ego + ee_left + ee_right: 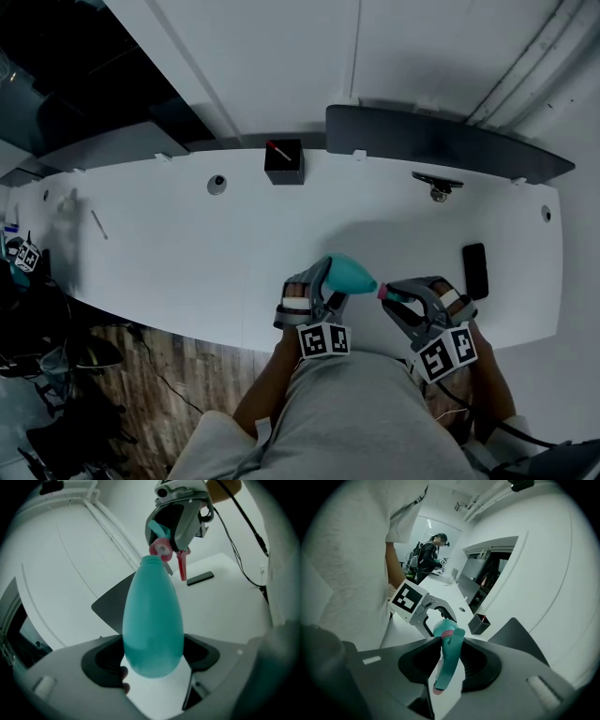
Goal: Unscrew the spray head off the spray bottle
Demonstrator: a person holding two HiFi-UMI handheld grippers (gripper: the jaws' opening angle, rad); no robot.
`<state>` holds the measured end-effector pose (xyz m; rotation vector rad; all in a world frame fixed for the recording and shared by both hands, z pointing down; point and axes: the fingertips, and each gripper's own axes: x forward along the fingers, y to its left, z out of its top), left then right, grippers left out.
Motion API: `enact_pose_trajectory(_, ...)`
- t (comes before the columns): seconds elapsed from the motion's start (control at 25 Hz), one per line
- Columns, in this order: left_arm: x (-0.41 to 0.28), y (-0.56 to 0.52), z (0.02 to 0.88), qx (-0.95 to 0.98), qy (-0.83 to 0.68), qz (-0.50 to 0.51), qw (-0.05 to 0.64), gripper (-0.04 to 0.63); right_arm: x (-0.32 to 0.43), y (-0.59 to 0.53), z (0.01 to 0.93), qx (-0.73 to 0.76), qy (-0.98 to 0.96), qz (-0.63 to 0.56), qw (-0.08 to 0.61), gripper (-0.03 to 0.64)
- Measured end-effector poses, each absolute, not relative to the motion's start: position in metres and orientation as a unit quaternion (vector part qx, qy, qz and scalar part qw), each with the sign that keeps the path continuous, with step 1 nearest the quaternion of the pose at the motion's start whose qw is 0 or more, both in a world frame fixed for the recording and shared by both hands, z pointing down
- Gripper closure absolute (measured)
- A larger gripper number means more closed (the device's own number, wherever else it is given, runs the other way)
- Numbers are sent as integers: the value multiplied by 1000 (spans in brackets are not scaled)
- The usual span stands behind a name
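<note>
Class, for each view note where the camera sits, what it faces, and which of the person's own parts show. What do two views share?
Head view: on the head, facing steeply down at the white table; left gripper, right gripper, forearms and shirt show.
Left gripper view: on that gripper, facing along its jaws at the bottle; right gripper shows beyond.
Right gripper view: on that gripper, facing the spray head; shirt and left gripper show.
Shared: both gripper views show the bottle.
</note>
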<state>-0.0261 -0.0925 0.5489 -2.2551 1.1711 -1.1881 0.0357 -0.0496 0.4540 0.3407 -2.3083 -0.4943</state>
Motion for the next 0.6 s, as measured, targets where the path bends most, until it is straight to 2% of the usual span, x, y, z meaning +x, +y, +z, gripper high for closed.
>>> enact_pose_trajectory(0.12,-36,-95,551,-796,425,-405,144,213,39,-47,441,135,-898,-210,361,492)
enact_pose_trajectory(0.32,-60,-97,547,-820,464,-331,44,213,62,-52,403,210,-919,-151,297,492)
enact_pose_trajectory(0.4,-73,-100,541,-828,483,-285,-6,213,76,-57,390,268,-927,-81,249,491)
enact_pose_trajectory(0.52,-95,-107,530,-826,516,-211,-80,213,98,-68,376,369,-919,16,135,492)
enact_pose_trajectory(0.6,-106,-109,520,-823,529,-186,-92,213,110,-74,387,428,-894,23,135,492)
